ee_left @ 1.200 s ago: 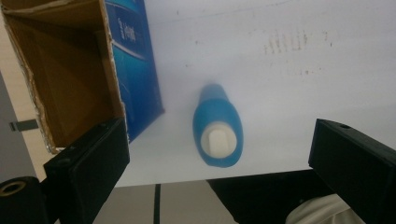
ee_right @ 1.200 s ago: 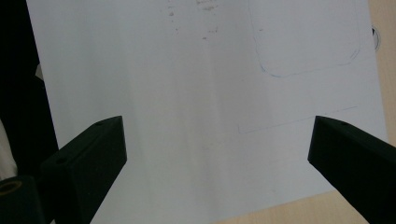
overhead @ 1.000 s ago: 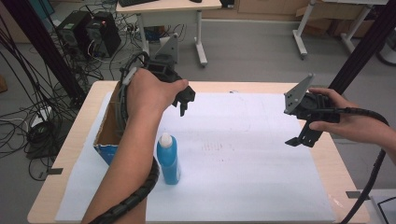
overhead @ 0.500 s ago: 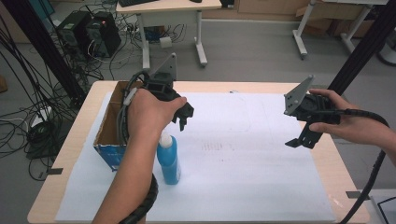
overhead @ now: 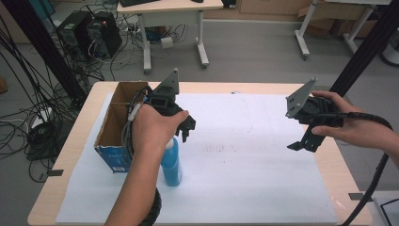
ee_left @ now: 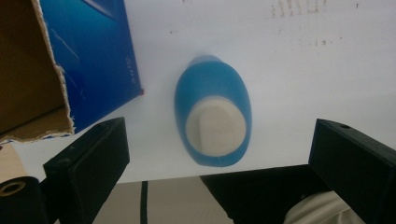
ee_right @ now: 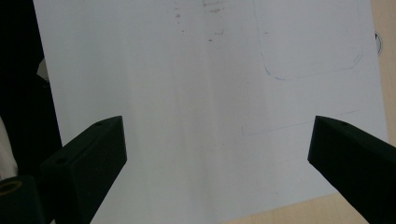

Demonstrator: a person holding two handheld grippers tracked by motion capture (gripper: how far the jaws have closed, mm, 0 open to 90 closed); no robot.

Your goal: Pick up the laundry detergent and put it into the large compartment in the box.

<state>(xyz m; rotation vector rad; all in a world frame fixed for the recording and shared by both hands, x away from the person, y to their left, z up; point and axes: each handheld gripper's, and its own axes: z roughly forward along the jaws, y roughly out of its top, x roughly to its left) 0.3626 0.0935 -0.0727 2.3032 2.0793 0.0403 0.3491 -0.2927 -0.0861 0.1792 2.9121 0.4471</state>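
We hold the left gripper point(ee_left: 215, 154) spread above the bottle point(ee_left: 212, 116), which stands upright on the sheet point(overhead: 244, 155) just beside the box point(overhead: 113, 136), at its 4 o'clock. We should lower straight, jaws flanking the cap. Since half a second ago, our left hand came nearer the bottle; the right gripper point(overhead: 303, 143), spread too, stayed.

You have one blue bottle point(overhead: 172, 162) standing on the table and one open cardboard box point(overhead: 115, 127) just beside it. You hold two grippers, the left gripper point(overhead: 186, 128) and the right gripper point(overhead: 303, 144), one in each hand. One white paper sheet point(overhead: 244, 179) covers the one wooden table point(overhead: 82, 110) under everything.
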